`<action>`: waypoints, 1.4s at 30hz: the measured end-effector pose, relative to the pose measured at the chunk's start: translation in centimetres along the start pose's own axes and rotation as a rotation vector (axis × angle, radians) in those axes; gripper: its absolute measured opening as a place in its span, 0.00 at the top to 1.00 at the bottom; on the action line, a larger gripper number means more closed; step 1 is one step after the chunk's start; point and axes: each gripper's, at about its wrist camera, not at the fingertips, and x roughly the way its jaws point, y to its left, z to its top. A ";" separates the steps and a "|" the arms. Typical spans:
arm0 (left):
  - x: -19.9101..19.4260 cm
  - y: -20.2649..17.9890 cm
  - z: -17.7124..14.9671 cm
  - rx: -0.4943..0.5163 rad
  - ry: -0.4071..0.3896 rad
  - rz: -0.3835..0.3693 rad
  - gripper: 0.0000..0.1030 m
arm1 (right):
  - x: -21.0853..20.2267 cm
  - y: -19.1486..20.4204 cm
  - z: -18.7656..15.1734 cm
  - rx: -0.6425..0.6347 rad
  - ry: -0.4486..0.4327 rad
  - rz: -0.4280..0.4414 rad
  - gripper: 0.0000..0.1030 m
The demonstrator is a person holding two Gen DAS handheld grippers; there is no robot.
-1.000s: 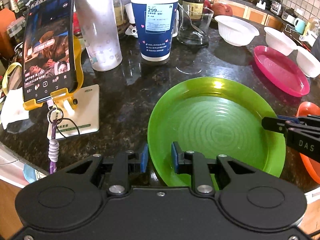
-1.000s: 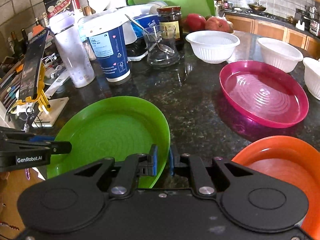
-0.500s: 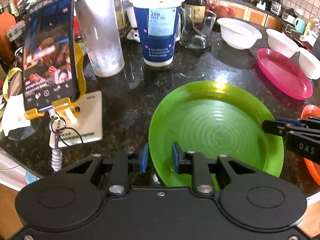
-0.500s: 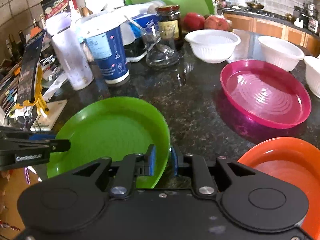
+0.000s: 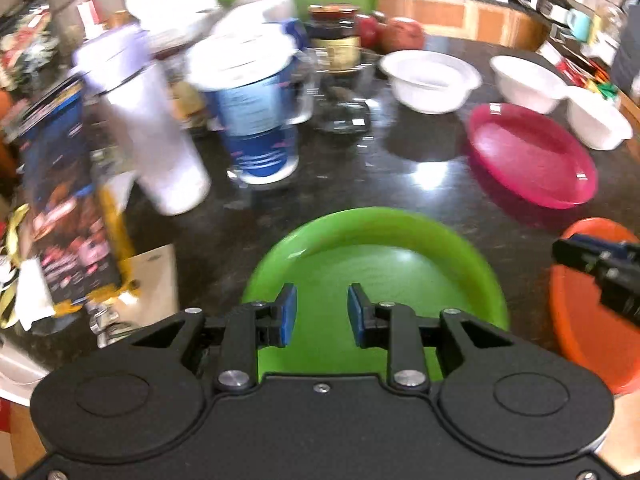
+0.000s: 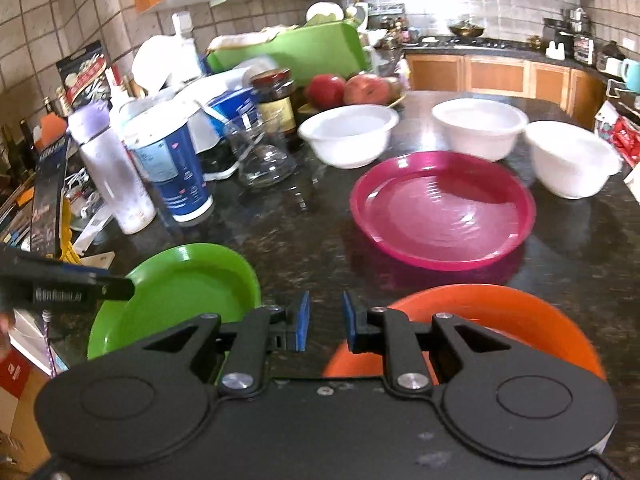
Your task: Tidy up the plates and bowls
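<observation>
A green plate (image 5: 376, 264) (image 6: 176, 280) lies on the dark counter near its front edge. My left gripper (image 5: 322, 312) hovers above the plate's near rim with its jaws opening; nothing is between the pads. My right gripper (image 6: 325, 322) is open over bare counter between the green plate and an orange plate (image 6: 500, 312) (image 5: 584, 300), and holds nothing. A pink plate (image 6: 440, 212) (image 5: 528, 156) lies further back. Behind it stand three white bowls (image 6: 348, 134) (image 6: 478, 128) (image 6: 572, 156). Each gripper shows at the edge of the other's view.
At the back left stand a blue paper cup (image 6: 172, 168), a white bottle (image 6: 116, 176), a glass jug (image 6: 260, 156), a dark jar (image 6: 276, 96) and a phone on a yellow stand (image 5: 68, 216). Apples (image 6: 348, 88) and a green board (image 6: 296, 52) sit behind.
Both grippers have drawn back and up off the green plate's rim. The right jaws, shut on that rim before, have parted; the left jaws stand wider. The plate stays on the counter.
</observation>
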 end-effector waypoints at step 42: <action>1.8 -12.0 1.0 -0.003 0.051 -0.140 0.50 | -5.3 -14.3 -2.7 0.102 0.002 -0.085 0.79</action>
